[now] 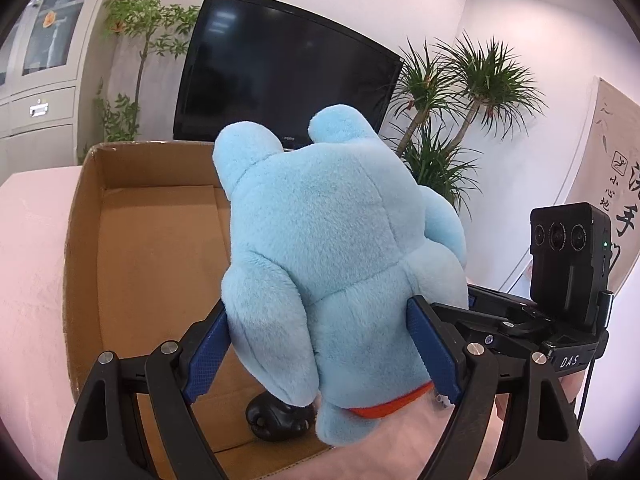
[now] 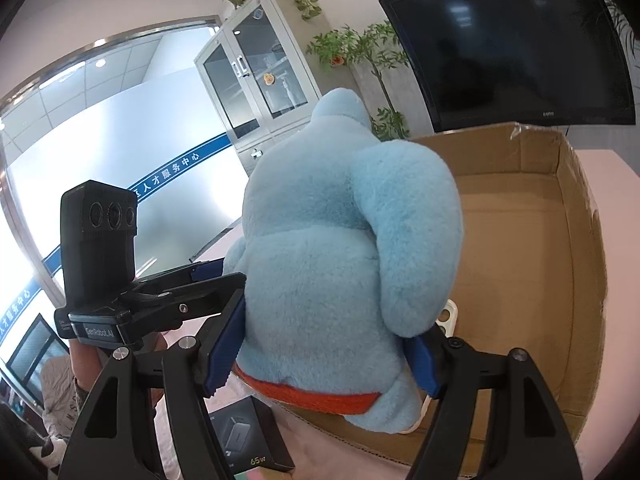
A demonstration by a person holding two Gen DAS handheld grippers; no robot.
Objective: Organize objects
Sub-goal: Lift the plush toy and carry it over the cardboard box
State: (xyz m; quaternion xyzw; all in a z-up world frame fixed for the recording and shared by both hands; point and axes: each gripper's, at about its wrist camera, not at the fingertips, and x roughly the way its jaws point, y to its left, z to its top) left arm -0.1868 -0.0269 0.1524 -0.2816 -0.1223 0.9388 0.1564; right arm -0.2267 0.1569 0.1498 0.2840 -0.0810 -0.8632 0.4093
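A light blue plush toy [image 1: 336,248] with an orange band at its base is held upright above an open cardboard box [image 1: 84,216]. My left gripper [image 1: 320,344] is shut on the toy's lower body, its blue pads pressed into both sides. My right gripper [image 2: 324,348] is also shut on the same plush toy [image 2: 340,248] from the other side, over the box [image 2: 576,240]. The right gripper [image 1: 568,280] shows at the right in the left wrist view, and the left gripper [image 2: 100,264] at the left in the right wrist view.
A black rounded object [image 1: 276,416] lies on the box floor. A white object [image 2: 448,316] sits in the box behind the toy. A black 65W charger box [image 2: 248,440] lies on the pink table [image 1: 28,264]. A TV [image 1: 280,68], plants and a cabinet [image 2: 256,80] stand behind.
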